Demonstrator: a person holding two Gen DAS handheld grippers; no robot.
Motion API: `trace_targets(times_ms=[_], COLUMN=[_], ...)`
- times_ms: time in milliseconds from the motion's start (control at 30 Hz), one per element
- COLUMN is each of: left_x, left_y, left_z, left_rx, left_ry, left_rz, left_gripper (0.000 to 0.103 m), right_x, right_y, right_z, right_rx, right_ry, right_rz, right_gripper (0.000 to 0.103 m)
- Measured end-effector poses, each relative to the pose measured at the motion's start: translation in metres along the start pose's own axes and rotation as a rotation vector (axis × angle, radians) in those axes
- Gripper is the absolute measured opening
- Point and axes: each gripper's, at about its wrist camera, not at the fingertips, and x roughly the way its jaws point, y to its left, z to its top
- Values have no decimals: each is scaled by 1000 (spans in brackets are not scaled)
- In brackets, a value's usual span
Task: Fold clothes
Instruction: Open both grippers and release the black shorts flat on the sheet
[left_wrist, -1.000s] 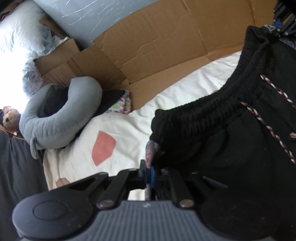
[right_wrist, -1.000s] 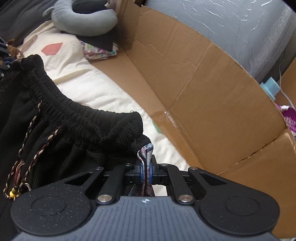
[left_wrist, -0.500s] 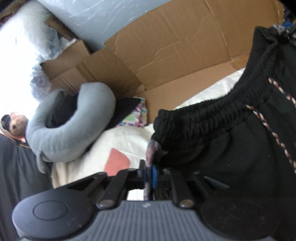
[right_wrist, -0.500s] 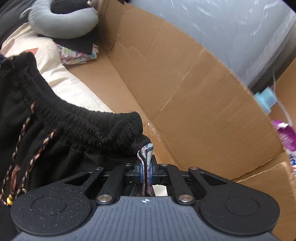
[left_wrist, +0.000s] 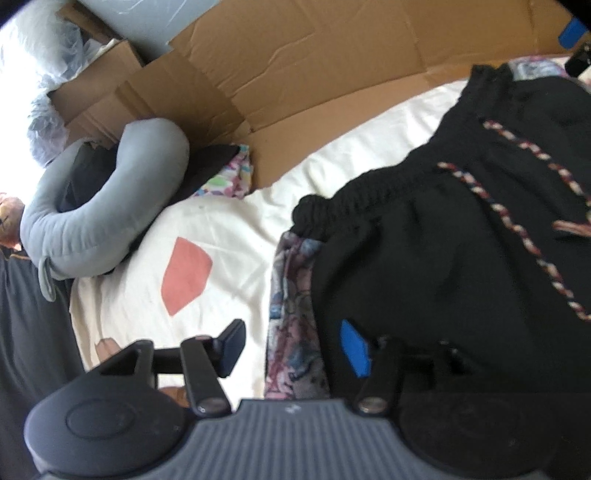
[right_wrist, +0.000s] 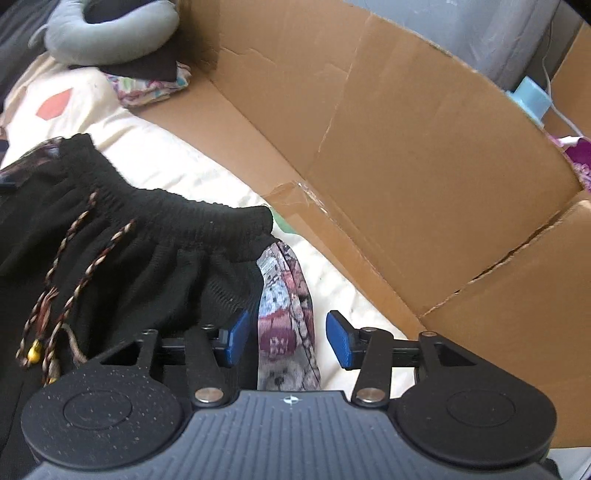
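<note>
Black trousers (left_wrist: 424, 251) with an elastic waistband and a braided drawcord (left_wrist: 517, 229) lie on a cream sheet (left_wrist: 229, 221). A patterned side panel (left_wrist: 291, 325) runs down their left edge. My left gripper (left_wrist: 291, 347) is opening over that panel; the cloth lies loose between its pads, which do not press it. In the right wrist view the same trousers (right_wrist: 129, 236) show their other patterned edge (right_wrist: 284, 306). My right gripper (right_wrist: 284, 339) is opening too, blue pads apart on either side of that strip.
Flattened cardboard (right_wrist: 388, 147) lines the far side of the sheet. A grey U-shaped neck pillow (left_wrist: 107, 206) rests on folded dark and patterned clothes (left_wrist: 225, 177) at the back left. A pale blue object (right_wrist: 528, 99) with a white cord sits behind the cardboard.
Both grippers were shut on the patterned waist corners and held the trousers up. Now both have opened, and the waistband has dropped onto the sheet and lies flat.
</note>
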Motion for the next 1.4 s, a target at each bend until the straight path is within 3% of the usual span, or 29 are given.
trace_targets(times_ms=[333,667,967,1233,1400], left_x=[-69,-143,-187,-204,-213], left_y=[-8,-57,-110,-148,-176], left_z=[2,-13,-51,-76,-82], left_rx=[-82,-102,-172,-221,-228], left_ry=[-45,-96,-144,-87,-88], left_rz=[-68,-177,-247,-259,-328], left_gripper=[63,67,68,68,68], right_x=[-71,-152,-190,-202,-205], right_y=[0,-8,-12,-8,-6], right_z=[-21,-68,-143,-215,-248], right_rx=[-44,-20,81,174,245], right_ry=[-62,-129,-170,-135,-128], right_rz=[34,50,45,45,33], right_gripper=[53,53,53,52,52])
